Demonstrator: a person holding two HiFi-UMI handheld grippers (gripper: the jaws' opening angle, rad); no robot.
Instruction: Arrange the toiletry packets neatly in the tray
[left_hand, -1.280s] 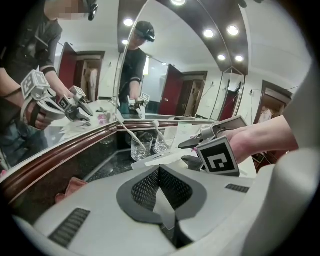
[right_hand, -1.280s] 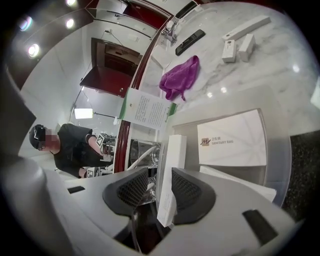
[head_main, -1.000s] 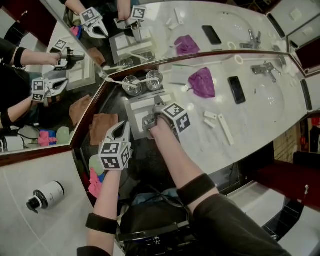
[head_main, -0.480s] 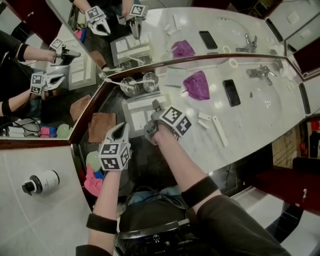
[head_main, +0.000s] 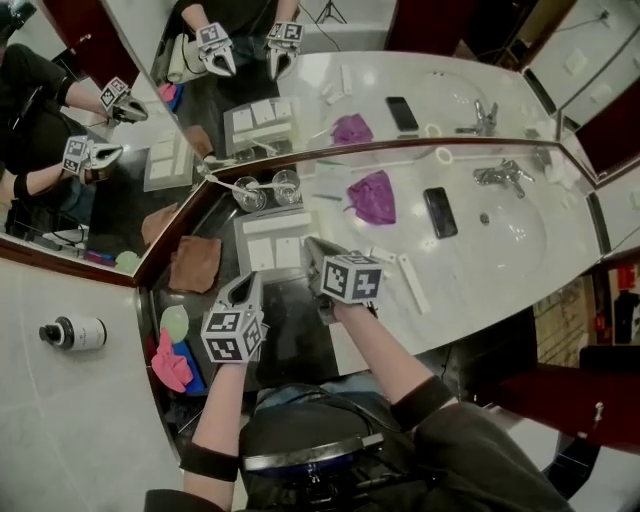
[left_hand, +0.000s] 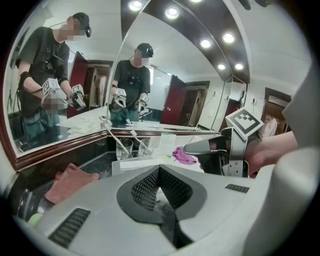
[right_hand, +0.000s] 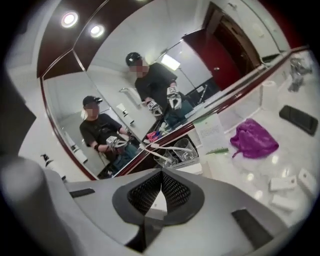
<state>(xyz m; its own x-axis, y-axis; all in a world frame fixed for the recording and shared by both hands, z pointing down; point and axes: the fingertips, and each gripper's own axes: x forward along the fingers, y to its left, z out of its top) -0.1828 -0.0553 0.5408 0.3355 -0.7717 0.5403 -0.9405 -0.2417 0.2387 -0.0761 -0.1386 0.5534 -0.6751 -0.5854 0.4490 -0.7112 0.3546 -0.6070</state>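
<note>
The white tray (head_main: 268, 248) stands on the dark counter before the mirror, with flat white packets lying in it. It also shows as tray (left_hand: 120, 167) and tray (right_hand: 192, 169). Loose white packets (head_main: 385, 258) and a long one (head_main: 412, 283) lie on the marble to its right, seen as packets (right_hand: 283, 184). My right gripper (head_main: 312, 245) hovers over the tray's right edge. Its jaws have just closed, and they are shut with nothing between them (right_hand: 161, 172). My left gripper (head_main: 247, 280) is below the tray, shut and empty (left_hand: 159, 170).
Two glasses with toothbrushes (head_main: 268, 188) stand behind the tray. A brown towel (head_main: 195, 264) lies to its left. On the marble are a purple cloth (head_main: 372, 196), a phone (head_main: 439, 212) and a paper card (head_main: 328, 180). The sink's faucet (head_main: 497, 175) is at the right.
The right gripper has lifted off the tray, rolled upright and closed its jaws. The left gripper has risen a little. The head view has shifted.
</note>
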